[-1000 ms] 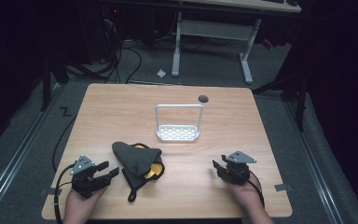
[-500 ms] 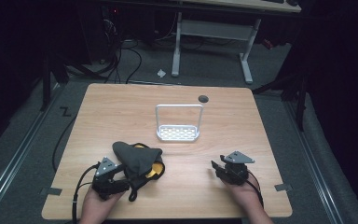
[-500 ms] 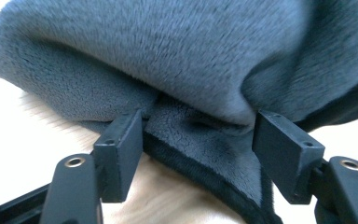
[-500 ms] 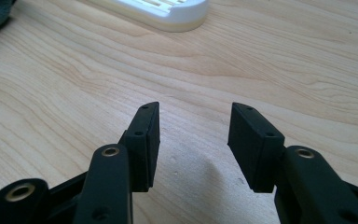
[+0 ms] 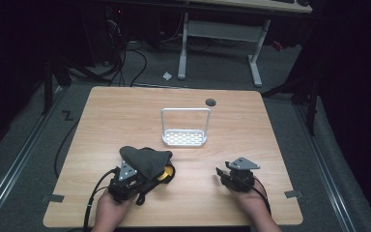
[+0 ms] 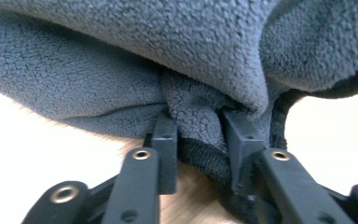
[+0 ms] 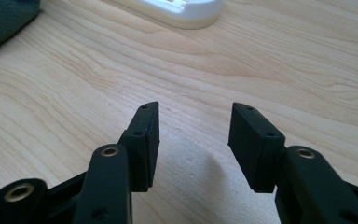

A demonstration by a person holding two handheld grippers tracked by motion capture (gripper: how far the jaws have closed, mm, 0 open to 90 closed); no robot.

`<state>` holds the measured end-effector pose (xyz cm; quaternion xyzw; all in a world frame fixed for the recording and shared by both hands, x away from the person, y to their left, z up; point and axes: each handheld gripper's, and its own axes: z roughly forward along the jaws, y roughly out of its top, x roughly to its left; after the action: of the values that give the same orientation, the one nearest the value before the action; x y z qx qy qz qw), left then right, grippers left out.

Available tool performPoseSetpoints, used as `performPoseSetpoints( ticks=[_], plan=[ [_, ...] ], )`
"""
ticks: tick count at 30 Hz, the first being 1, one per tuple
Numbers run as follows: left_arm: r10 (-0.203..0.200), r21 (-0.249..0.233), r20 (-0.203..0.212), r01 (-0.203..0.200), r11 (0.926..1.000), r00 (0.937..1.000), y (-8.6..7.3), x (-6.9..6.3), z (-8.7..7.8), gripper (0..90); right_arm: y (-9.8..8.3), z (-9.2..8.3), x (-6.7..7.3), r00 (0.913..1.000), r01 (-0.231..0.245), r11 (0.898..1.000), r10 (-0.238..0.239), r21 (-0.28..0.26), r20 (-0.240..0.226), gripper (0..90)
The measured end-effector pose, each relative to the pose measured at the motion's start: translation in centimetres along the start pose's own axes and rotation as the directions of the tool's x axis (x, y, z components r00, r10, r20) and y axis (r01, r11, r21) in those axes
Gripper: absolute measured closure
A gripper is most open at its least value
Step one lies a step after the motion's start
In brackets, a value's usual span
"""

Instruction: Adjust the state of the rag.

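Observation:
A dark grey fleece item (image 5: 145, 159) with a yellow part (image 5: 167, 172) showing at its edge lies bunched on the wooden table (image 5: 125, 111), front left. My left gripper (image 5: 140, 180) is pushed into its near edge. Its jaws have just been closing, and in the left gripper view (image 6: 198, 126) a fold of the fleece (image 6: 193, 112) is pinched between the pads. My right gripper (image 5: 221, 174) rests at the front right, apart from the fleece. Seen in the right gripper view (image 7: 193, 119), it stands open over bare wood with nothing between its fingers.
A white wire-framed rack (image 5: 184, 137) stands at the table's middle, and its base (image 7: 186, 9) sits ahead of the right gripper. A dark round grommet (image 5: 210, 102) is behind it. Table legs and cables sit on the floor beyond the far edge.
The left hand moved right, up to the fleece, and its jaws closed on a fold of it. The right hand stayed still.

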<state>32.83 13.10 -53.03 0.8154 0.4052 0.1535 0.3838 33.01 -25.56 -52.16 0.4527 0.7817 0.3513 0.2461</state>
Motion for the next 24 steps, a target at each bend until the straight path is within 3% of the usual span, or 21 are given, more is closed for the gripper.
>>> performPoseSetpoints(
  ticks=[9, 15, 16, 19, 21, 24],
  plan=[
    [0.055, -0.001, 0.087, -0.055, 0.9985, 0.9947, -0.1, -1.4, 0.1, 73.1, 0.3, -0.3, 1.3, 0.9991, 0.023, 1.0, -0.024, -0.019, -0.034, 52.6],
    [0.091, -0.004, 0.136, -0.092, 0.9958, 0.9864, 0.1, -2.8, 0.5, 72.9, 0.9, -0.3, 3.5, 0.9946, 0.056, 0.998, -0.059, -0.032, -0.086, 52.1],
    [0.097, -0.008, 0.148, -0.097, 0.9953, 0.9843, 0.2, -3.2, 0.7, 72.9, 1.0, -0.4, 4.5, 0.9909, 0.073, 0.997, -0.077, -0.038, -0.11, 52.0],
    [0.099, -0.011, 0.164, -0.099, 0.995, 0.9814, 0.4, -3.7, 1.0, 72.8, 1.1, -0.4, 5.3, 0.9872, 0.085, 0.996, -0.089, -0.041, -0.132, 51.9],
    [0.104, -0.015, 0.183, -0.103, 0.9945, 0.9776, 0.6, -4.2, 1.3, 72.6, 1.2, -0.2, 6.6, 0.976, 0.114, 0.992, -0.12, -0.047, -0.181, 52.0],
    [0.109, -0.015, 0.196, -0.108, 0.994, 0.9746, 0.7, -4.5, 1.5, 72.2, 1.3, 0.3, 7.5, 0.9704, 0.137, 0.99, -0.141, -0.033, -0.196, 56.6]
  ],
)
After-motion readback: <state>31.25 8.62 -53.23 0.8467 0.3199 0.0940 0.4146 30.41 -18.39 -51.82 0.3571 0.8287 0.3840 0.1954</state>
